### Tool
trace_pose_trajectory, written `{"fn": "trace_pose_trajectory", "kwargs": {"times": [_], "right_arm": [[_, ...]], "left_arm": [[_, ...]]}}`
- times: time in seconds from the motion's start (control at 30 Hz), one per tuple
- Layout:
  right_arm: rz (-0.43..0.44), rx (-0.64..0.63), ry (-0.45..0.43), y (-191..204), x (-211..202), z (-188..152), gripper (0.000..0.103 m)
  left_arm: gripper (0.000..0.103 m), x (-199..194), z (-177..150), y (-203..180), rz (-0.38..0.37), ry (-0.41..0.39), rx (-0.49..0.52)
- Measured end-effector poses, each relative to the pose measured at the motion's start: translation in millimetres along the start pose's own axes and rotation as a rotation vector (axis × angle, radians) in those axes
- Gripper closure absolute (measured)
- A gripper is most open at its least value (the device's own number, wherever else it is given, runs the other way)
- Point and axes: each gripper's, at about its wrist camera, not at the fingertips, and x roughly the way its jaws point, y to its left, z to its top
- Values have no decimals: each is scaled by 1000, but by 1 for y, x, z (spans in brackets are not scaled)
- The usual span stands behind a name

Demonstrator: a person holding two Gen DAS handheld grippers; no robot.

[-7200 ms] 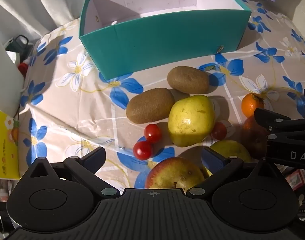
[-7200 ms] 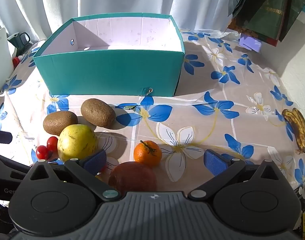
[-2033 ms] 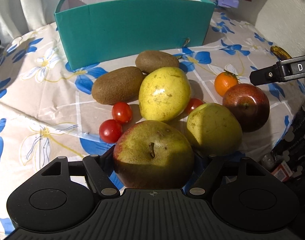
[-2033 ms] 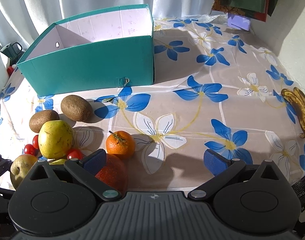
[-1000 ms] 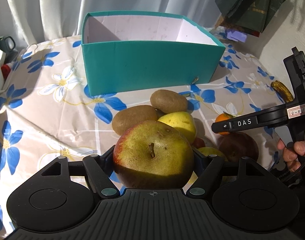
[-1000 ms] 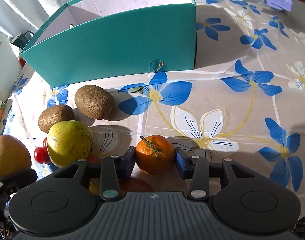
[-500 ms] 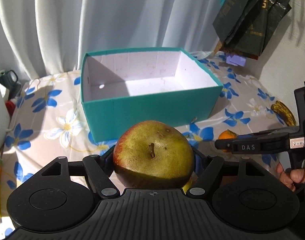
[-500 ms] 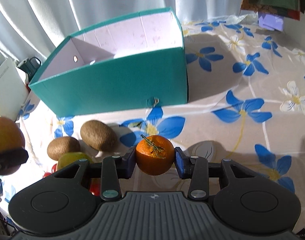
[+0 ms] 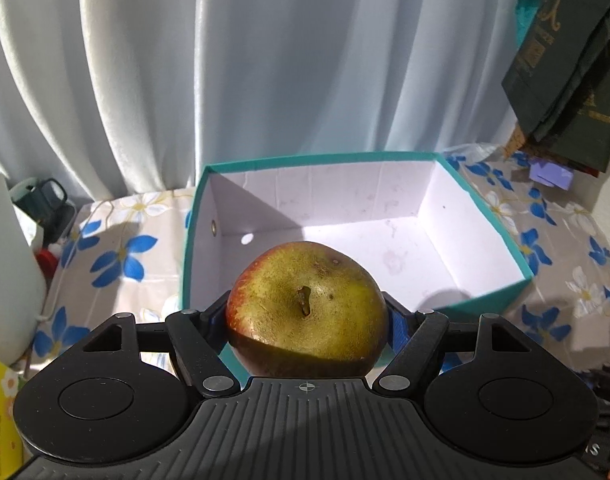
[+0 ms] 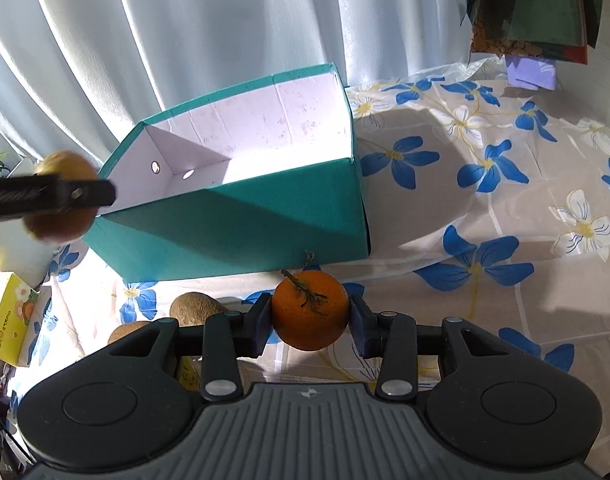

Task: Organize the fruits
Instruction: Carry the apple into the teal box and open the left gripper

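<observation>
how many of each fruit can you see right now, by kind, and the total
apple, held in the left gripper: 1
tangerine, held in the right gripper: 1
kiwi, on the tablecloth: 2
total: 4 plainly visible; a yellow-green bit behind the right gripper may be another fruit

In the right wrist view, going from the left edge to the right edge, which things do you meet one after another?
Yellow carton → apple held in the left gripper → teal box → orange between the right gripper's fingers → purple packet.
</observation>
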Motion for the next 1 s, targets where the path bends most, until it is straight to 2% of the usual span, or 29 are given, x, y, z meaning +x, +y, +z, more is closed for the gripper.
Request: {"fn": "trace_pose_trajectory", "kwargs": {"times": [0.23,0.47,0.8,1.0], "right_arm": [[-6,-2,-42,1,-10,1,63],[-40,16,-81,-1,-22,0,63],[-92,58,-106,-6,-32,-2,63],[-100,57,-120,-3,-36,-1,63]], "left_arm": [[25,49,18,3,98,20,-23],[25,90,16,9,137,156,-48],[25,109,21,-5,201,207,-4],[25,109,24,-5,181,205,-18]]}}
